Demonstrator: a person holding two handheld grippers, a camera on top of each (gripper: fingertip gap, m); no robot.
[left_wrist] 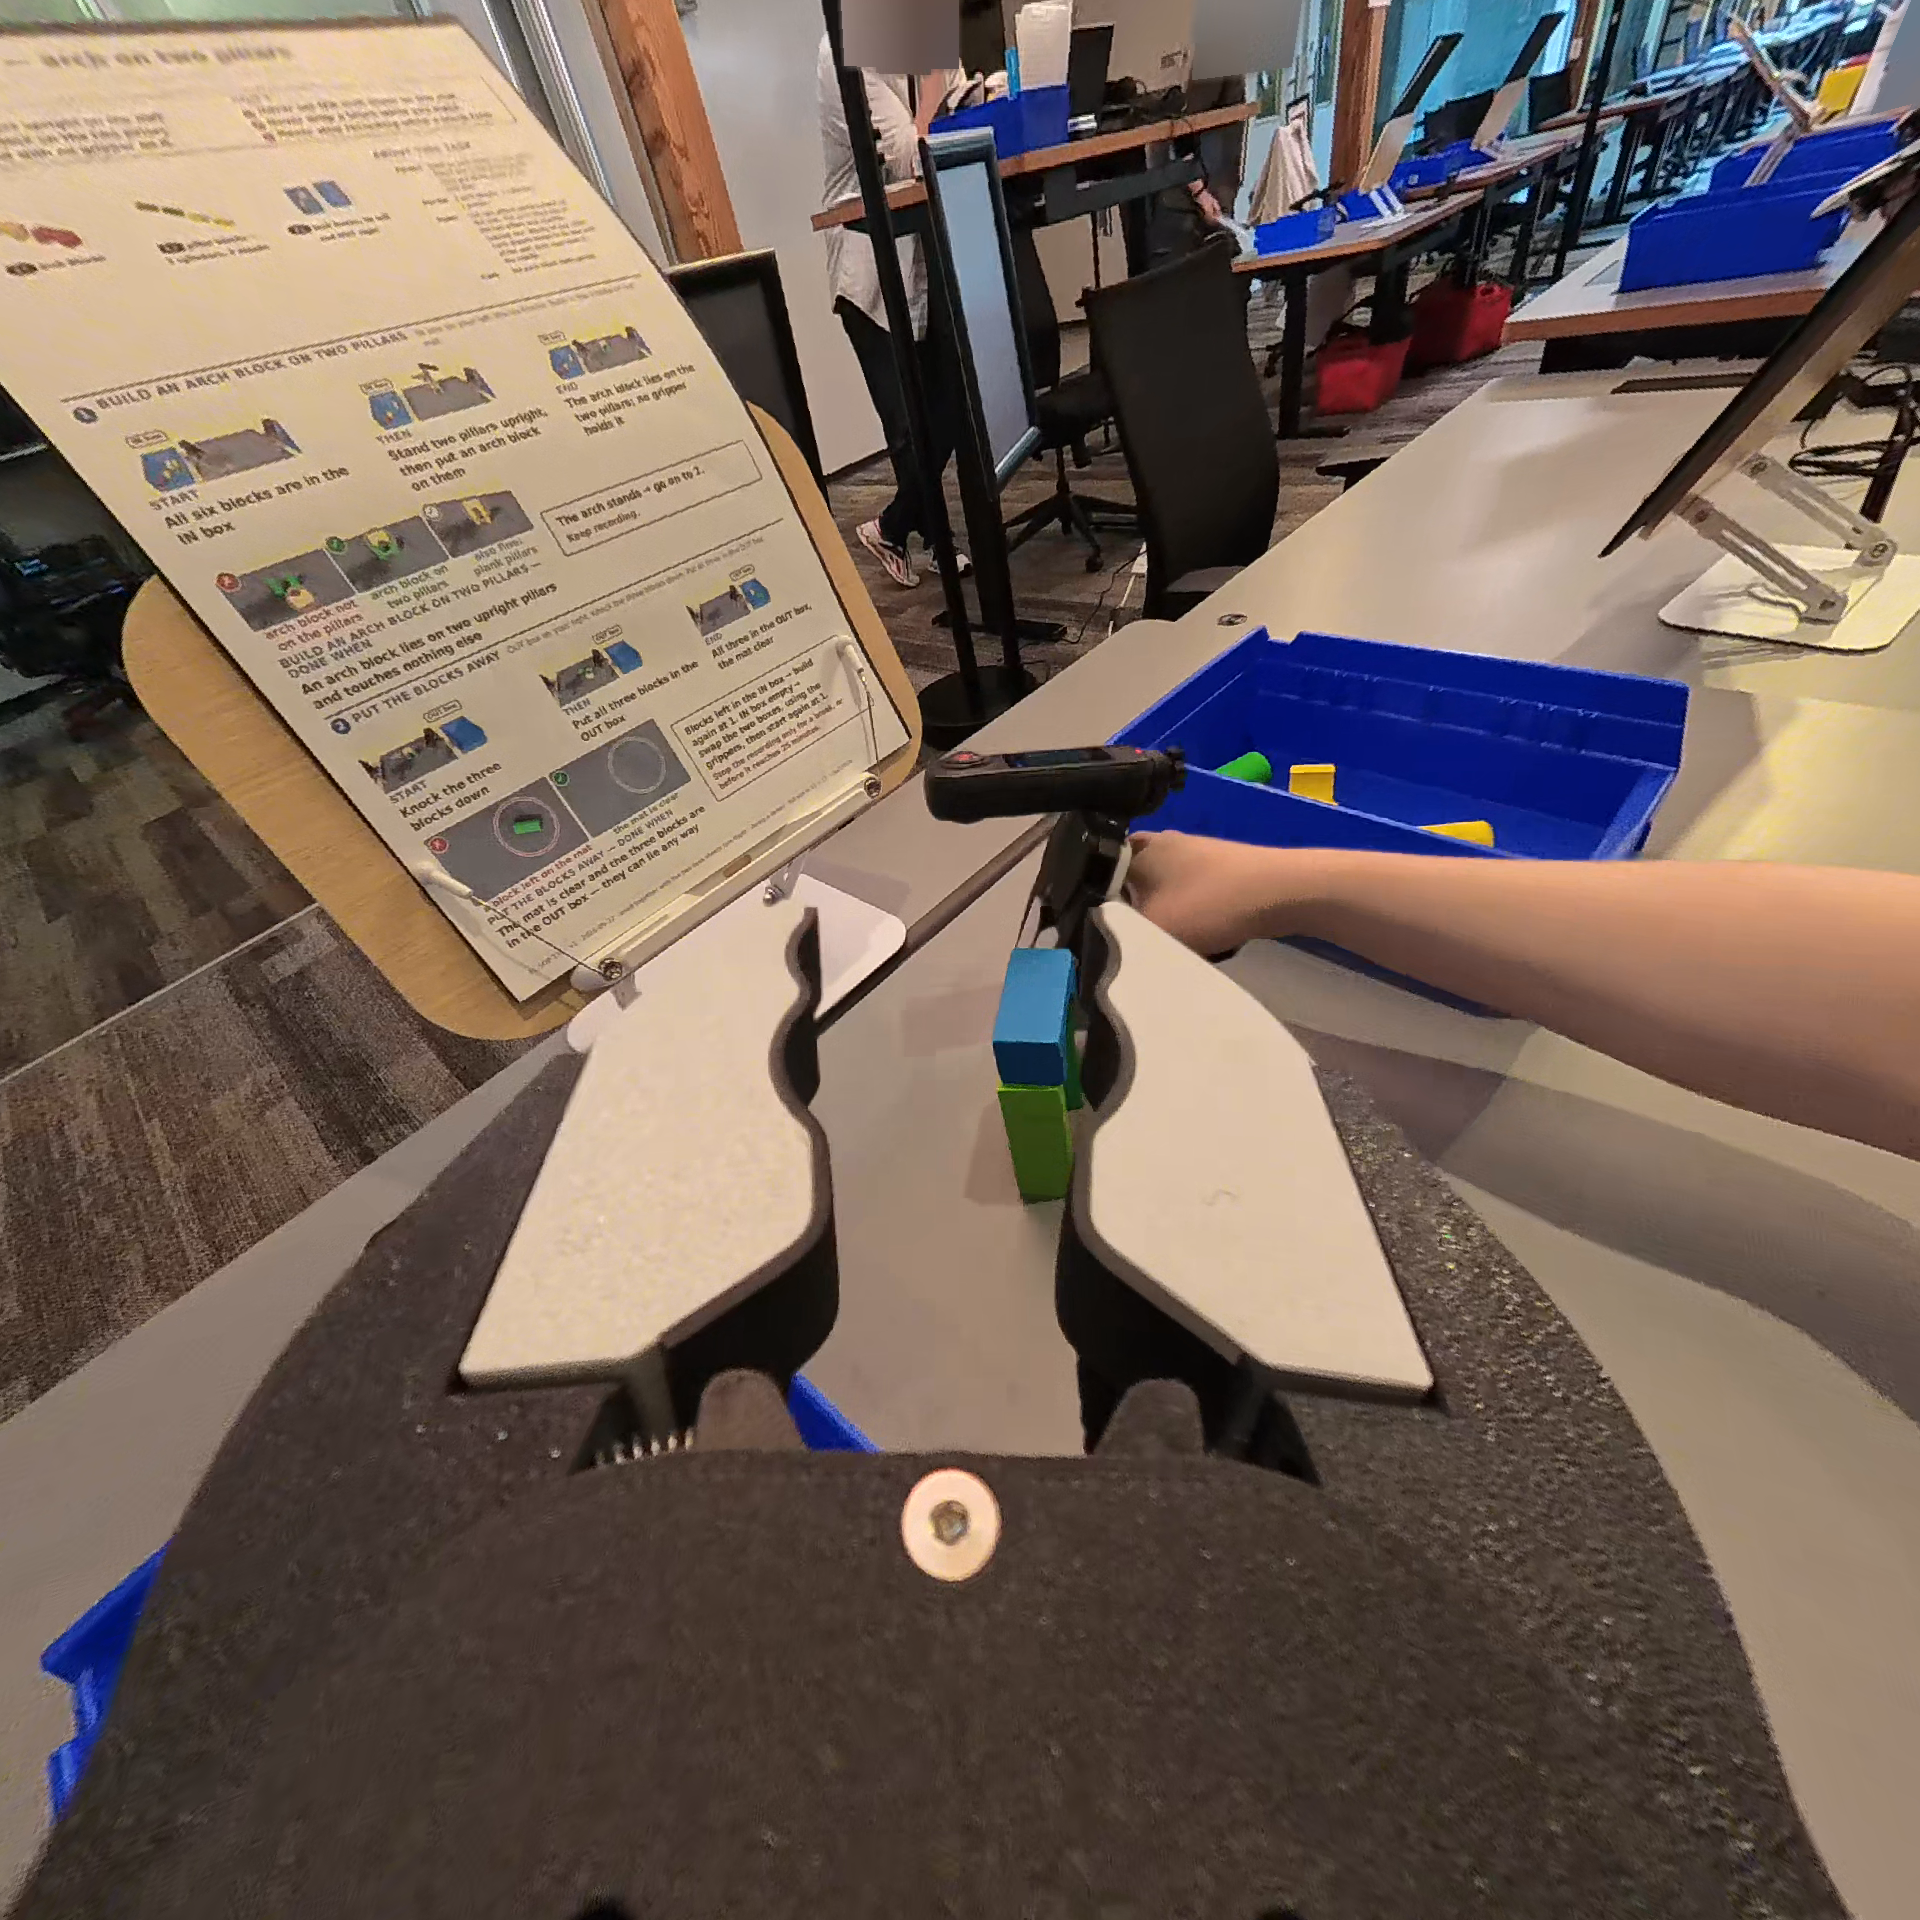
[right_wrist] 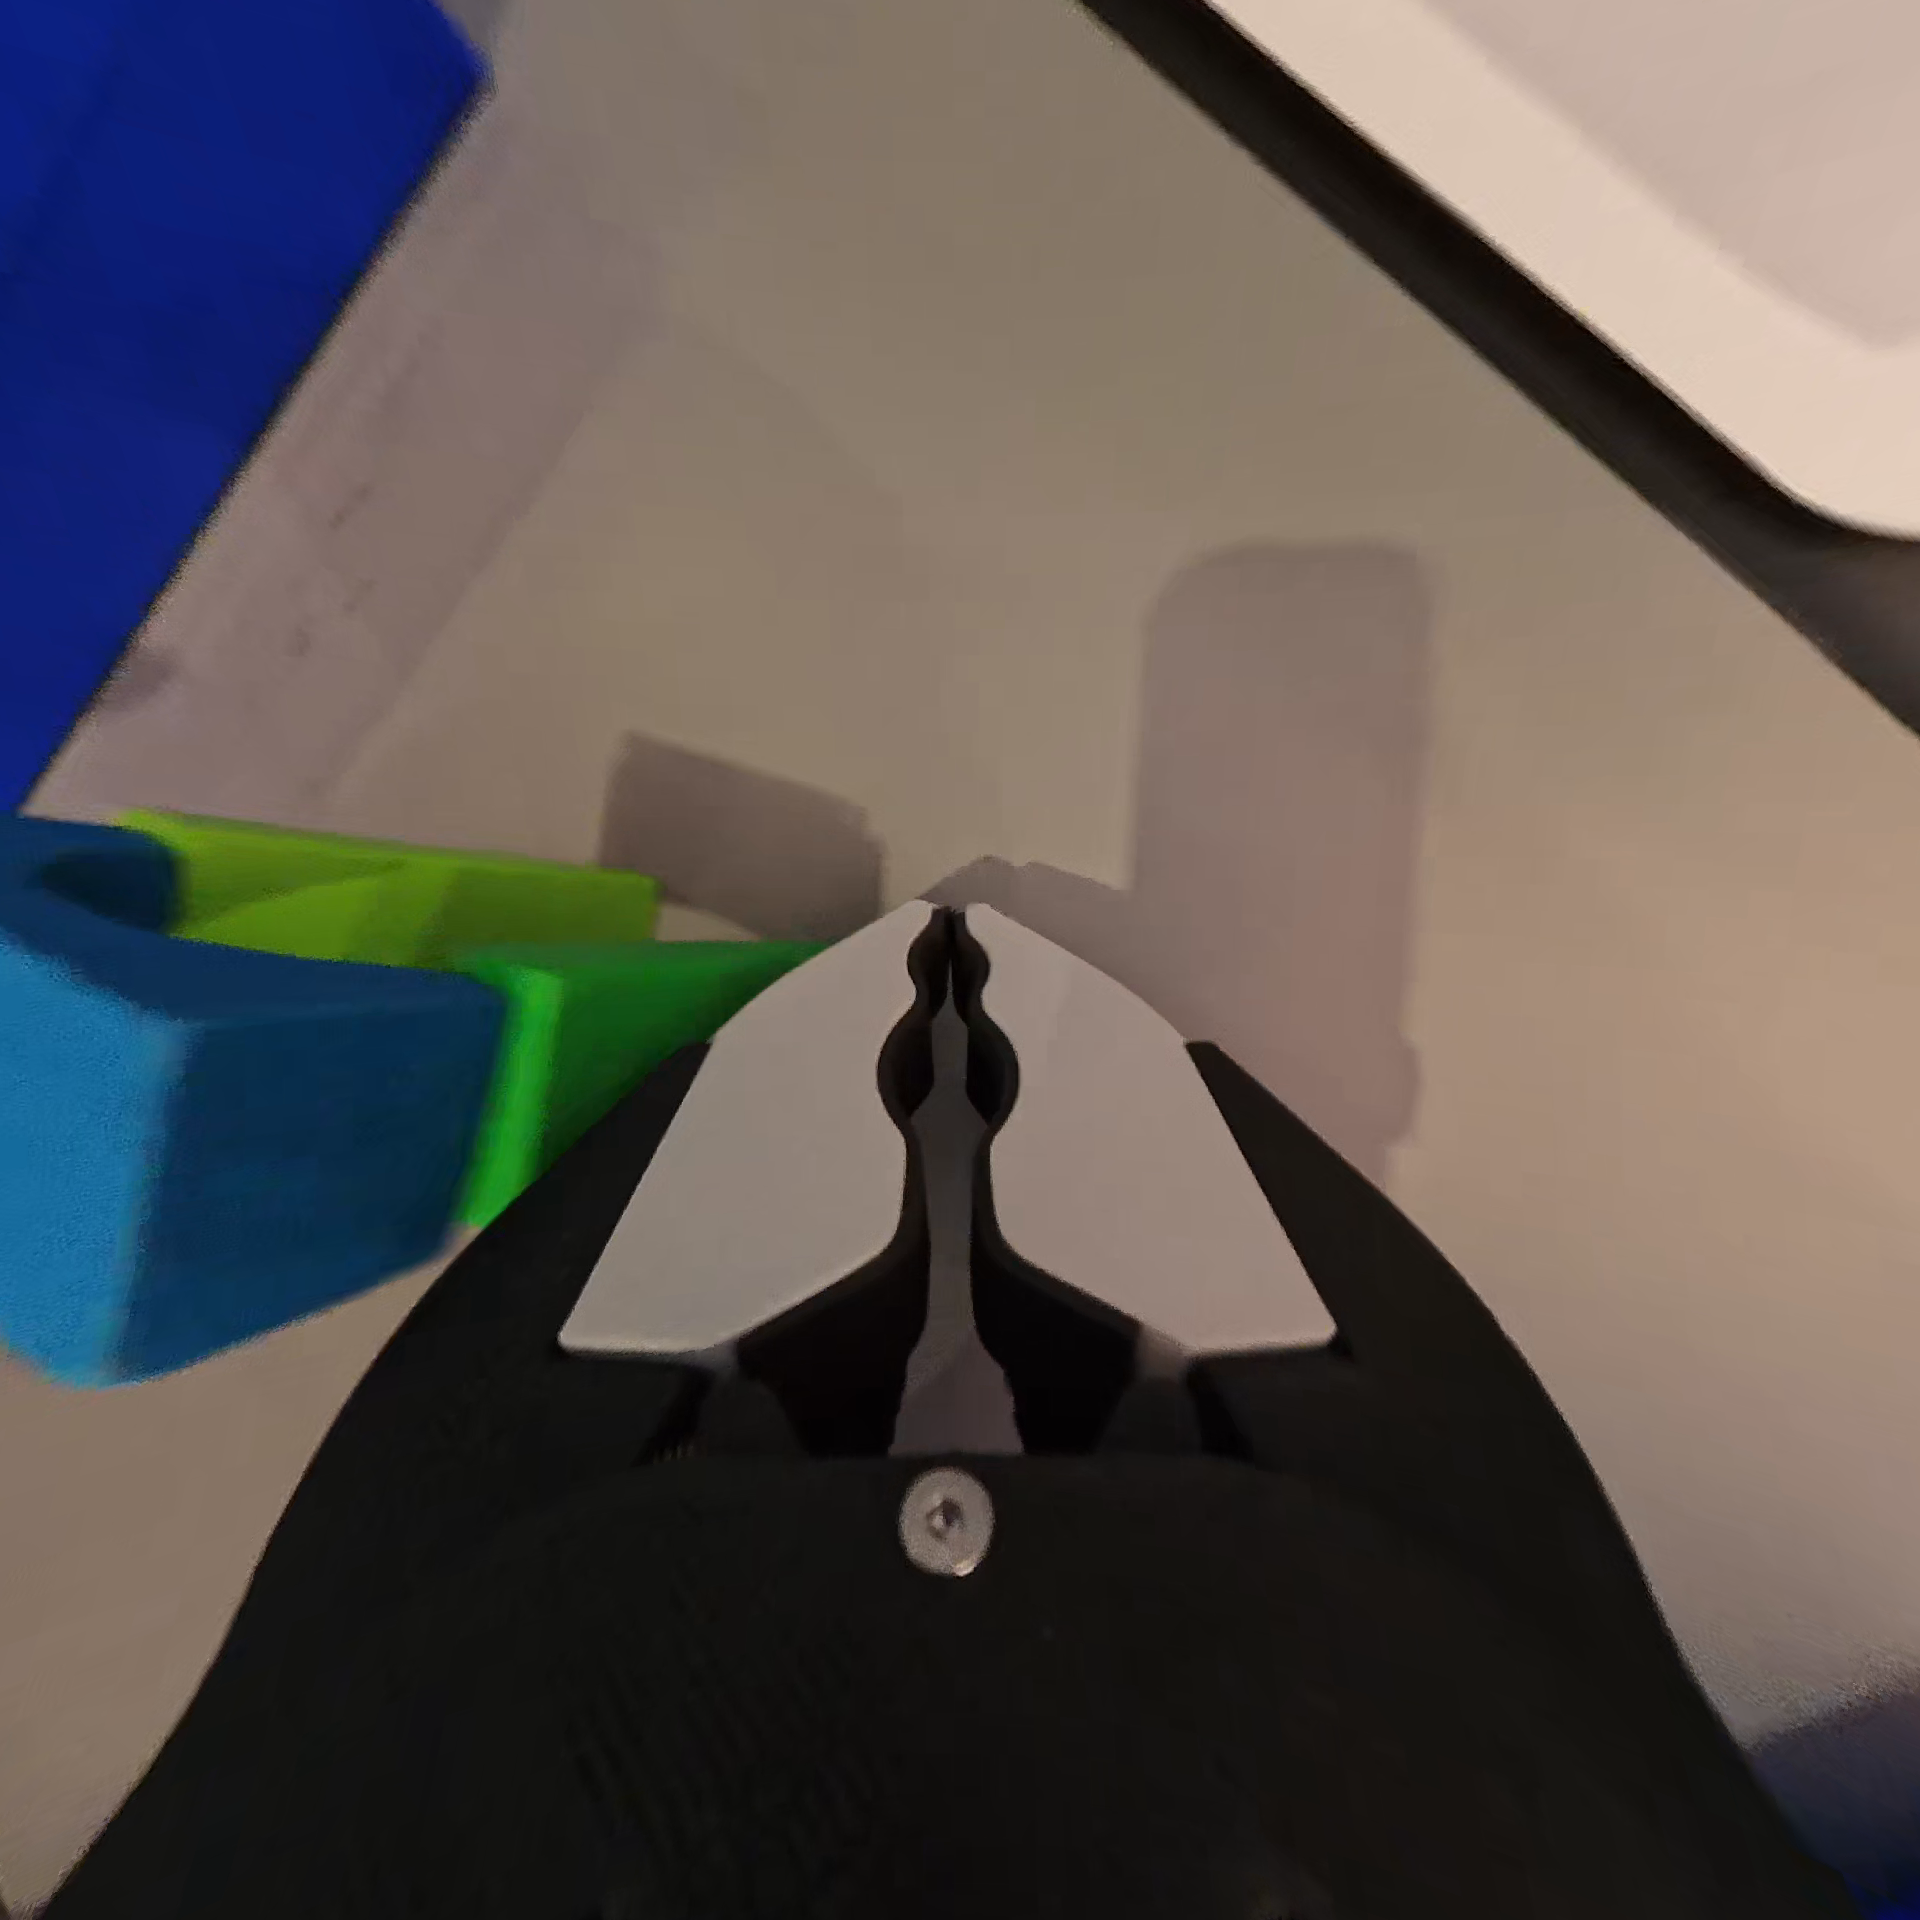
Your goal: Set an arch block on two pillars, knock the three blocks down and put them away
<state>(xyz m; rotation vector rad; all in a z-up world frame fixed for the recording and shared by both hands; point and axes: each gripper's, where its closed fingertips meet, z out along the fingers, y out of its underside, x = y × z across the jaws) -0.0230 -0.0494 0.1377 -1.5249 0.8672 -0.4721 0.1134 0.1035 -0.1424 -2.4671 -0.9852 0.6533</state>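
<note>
blue arch block (right_wrist: 239,1122) blurred, cut off left — second green pillar (left_wrist: 1073,1070) mostly hidden.

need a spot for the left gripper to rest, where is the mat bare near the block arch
Bare mat lies left of the blue arch block and its green pillar, running back toward the instruction board stand. Right of the arch is crowded: the shut right gripper, the person's forearm and the blue bin close in.
</note>
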